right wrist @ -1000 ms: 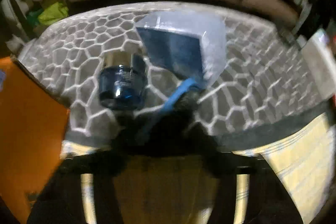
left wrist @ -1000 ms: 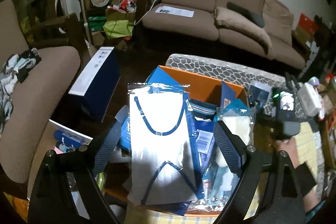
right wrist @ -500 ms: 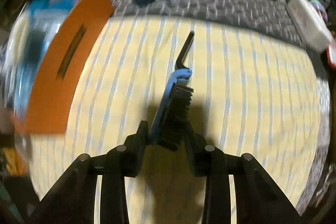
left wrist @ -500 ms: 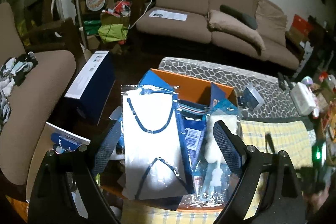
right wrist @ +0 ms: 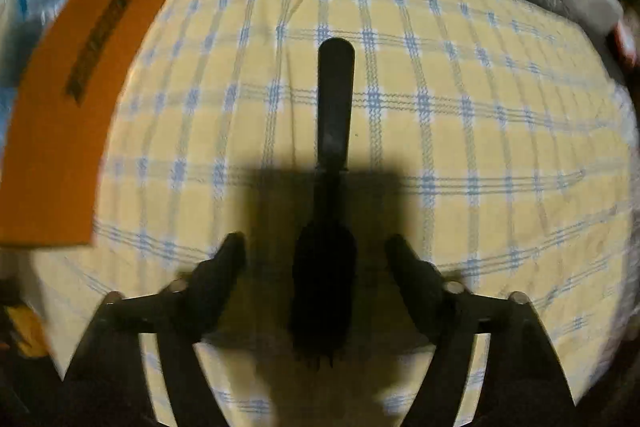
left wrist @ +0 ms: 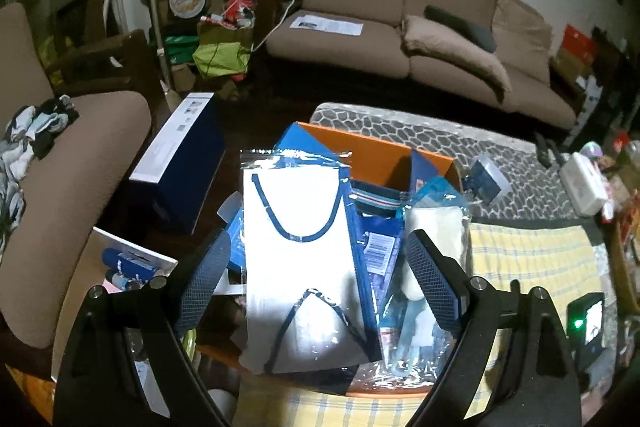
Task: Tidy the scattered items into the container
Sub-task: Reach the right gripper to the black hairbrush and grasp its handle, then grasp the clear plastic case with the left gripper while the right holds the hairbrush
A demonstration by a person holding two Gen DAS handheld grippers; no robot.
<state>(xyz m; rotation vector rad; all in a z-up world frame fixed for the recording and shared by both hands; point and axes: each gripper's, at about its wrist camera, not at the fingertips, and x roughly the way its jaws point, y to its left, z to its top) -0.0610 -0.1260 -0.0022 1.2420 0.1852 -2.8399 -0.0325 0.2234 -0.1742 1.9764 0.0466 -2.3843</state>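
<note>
Item: black hairbrush, lying flat on the yellow checked cloth that covers the tabletop, directly under my right gripper. Long axis: runs twelve to six in the right wrist view, handle end at twelve o'clock, dark bristle head at six, the head sitting between my two jaws with cloth showing on either side of it. State of right jaws: parted and opening, neither one pressing the brush; nothing is grasped. I point almost straight down at it, so the jaws stand at nine and three across the brush's width, which I judge the correct setting for closing on the head without any wrist roll. Container: orange box, at ten o'clock from the brush in the right wrist view, its near wall just beside the cloth's edge; in the left wrist view it is already stacked with a clear-bagged white garment and other packets. Left gripper: jaws spread wide and holding nothing, hovering over the filled box, with the garment bag seen between them but untouched as far as I can tell. Nearer hand: the right, plainly; the left is well apart from the brush. Further loose stock: a small blue packet on the grey patterned mat at one o'clock from the box.
</note>
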